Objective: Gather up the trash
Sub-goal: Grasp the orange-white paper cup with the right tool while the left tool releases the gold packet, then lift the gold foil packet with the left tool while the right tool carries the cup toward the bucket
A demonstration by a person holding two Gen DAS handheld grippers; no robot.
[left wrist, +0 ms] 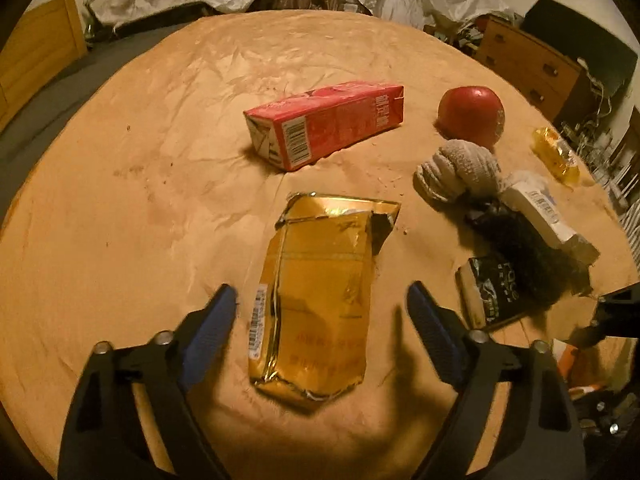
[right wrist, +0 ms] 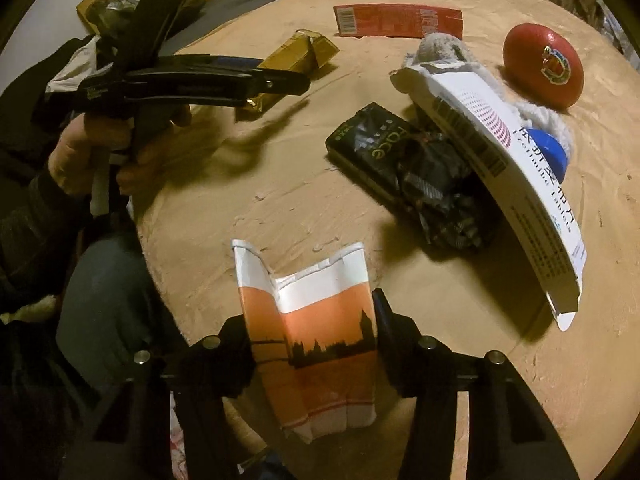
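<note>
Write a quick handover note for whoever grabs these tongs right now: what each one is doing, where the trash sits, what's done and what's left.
Left tongs: open, empty, poised over the crushed gold pack on the table.
Right tongs: shut on a crumpled orange-and-white carton, at the table's near edge.
Done: orange carton picked up; I can't see any bin.
Left on the table: gold pack, red carton, black packet, white medicine box, small yellow wrapper.
Also there: red apple and a rolled grey sock, probably not trash.
</note>
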